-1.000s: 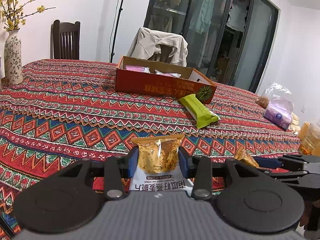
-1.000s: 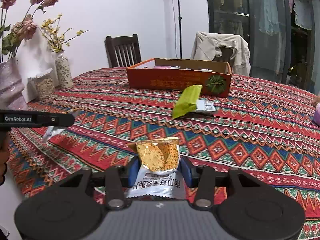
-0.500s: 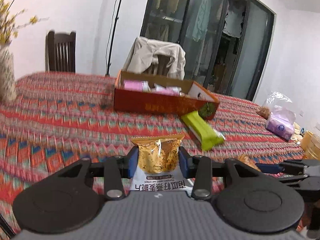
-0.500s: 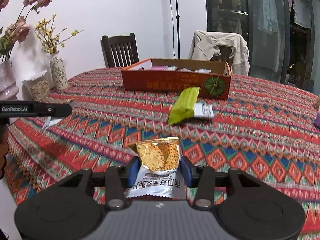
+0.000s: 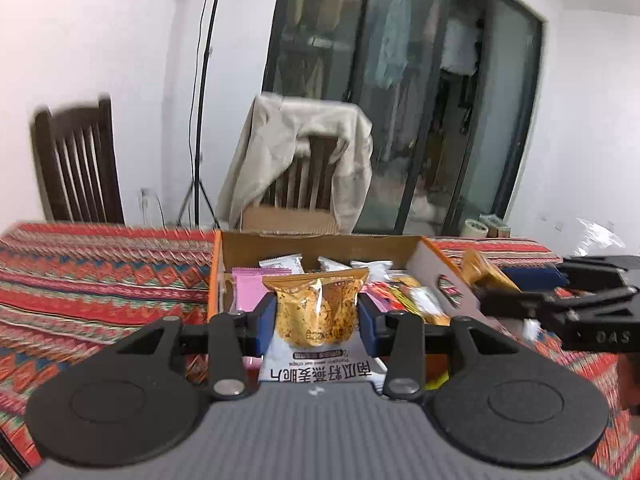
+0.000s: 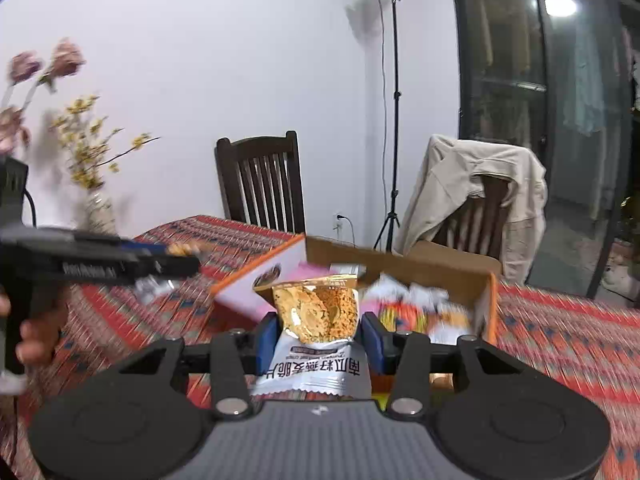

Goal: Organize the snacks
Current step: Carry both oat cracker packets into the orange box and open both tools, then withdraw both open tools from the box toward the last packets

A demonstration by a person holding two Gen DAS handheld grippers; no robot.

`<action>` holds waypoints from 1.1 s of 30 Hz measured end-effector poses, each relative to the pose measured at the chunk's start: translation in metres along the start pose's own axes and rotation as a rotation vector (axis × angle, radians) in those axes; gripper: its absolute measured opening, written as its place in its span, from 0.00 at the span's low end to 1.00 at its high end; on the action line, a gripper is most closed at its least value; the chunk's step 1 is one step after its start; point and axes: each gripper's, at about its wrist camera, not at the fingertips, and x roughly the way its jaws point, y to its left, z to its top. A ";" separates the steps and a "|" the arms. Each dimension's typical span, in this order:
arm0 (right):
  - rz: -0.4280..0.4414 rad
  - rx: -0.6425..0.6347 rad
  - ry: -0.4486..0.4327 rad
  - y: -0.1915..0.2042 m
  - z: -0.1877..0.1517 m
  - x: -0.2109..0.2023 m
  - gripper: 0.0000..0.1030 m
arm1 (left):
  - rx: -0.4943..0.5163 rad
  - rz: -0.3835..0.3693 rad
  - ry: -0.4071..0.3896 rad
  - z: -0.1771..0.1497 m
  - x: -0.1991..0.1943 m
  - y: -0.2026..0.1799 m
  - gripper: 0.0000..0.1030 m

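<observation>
Both grippers carry a packet over the table at once. The left gripper (image 5: 316,316) has its blue-padded fingers (image 5: 266,322) closed in on a crinkly snack packet with a golden-orange top and a white printed bottom (image 5: 316,312), gripped at the waist and standing upright between them. Just beyond it sits the open orange cardboard box (image 5: 430,254) on the red patterned tablecloth (image 5: 100,280), with pink and white wrapped snacks (image 5: 250,288) lying loose inside. Over on the right of that view the right gripper (image 5: 520,288) pokes in from the side, an orange packet at its tip, just beside the box's right wall. From the right wrist camera, the right gripper (image 6: 318,338) likewise pinches a matching gold-and-white snack packet (image 6: 316,312) between narrowed fingers (image 6: 372,340), held upright in front of the same box (image 6: 400,266), whose contents are blurred. At the left of this view the left gripper (image 6: 176,258) shows side-on, a hand (image 6: 36,338) wrapped round its handle. Behind the table stand a dark wooden slatted chair (image 6: 262,184), a chair draped with a beige jacket (image 6: 476,188), and a light stand (image 6: 394,112).
</observation>
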 end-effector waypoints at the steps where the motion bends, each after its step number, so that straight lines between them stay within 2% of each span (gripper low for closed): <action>1: 0.008 0.013 0.008 -0.007 0.012 0.017 0.43 | -0.024 0.005 0.025 0.008 0.021 0.007 0.41; 6: 0.015 0.094 0.123 -0.042 0.056 0.136 0.43 | -0.101 0.026 0.130 0.024 0.102 0.033 0.41; 10: -0.027 0.138 0.227 -0.059 0.063 0.223 0.44 | -0.100 0.026 0.163 0.020 0.133 0.039 0.41; 12: -0.033 0.167 0.261 -0.065 0.058 0.250 0.46 | -0.080 0.015 0.168 0.018 0.141 0.036 0.41; 14: -0.019 0.218 0.277 -0.071 0.055 0.266 0.59 | -0.055 0.009 0.165 0.017 0.148 0.031 0.41; 17: -0.020 0.212 0.246 -0.071 0.054 0.262 0.64 | -0.029 0.003 0.162 0.016 0.156 0.026 0.42; 18: -0.028 0.194 0.235 -0.070 0.055 0.259 0.65 | -0.029 0.005 0.160 0.017 0.157 0.024 0.48; 19: -0.039 0.182 0.224 -0.070 0.057 0.254 0.68 | -0.032 0.006 0.156 0.018 0.159 0.023 0.60; 21: -0.060 0.172 0.209 -0.073 0.060 0.243 0.70 | -0.050 0.010 0.138 0.020 0.157 0.024 0.73; 29: -0.105 0.143 0.186 -0.086 0.078 0.180 0.71 | -0.014 0.030 0.080 0.042 0.100 0.019 0.76; 33: -0.124 0.119 0.170 -0.085 0.084 0.131 0.72 | 0.021 0.057 0.052 0.054 0.050 0.015 0.84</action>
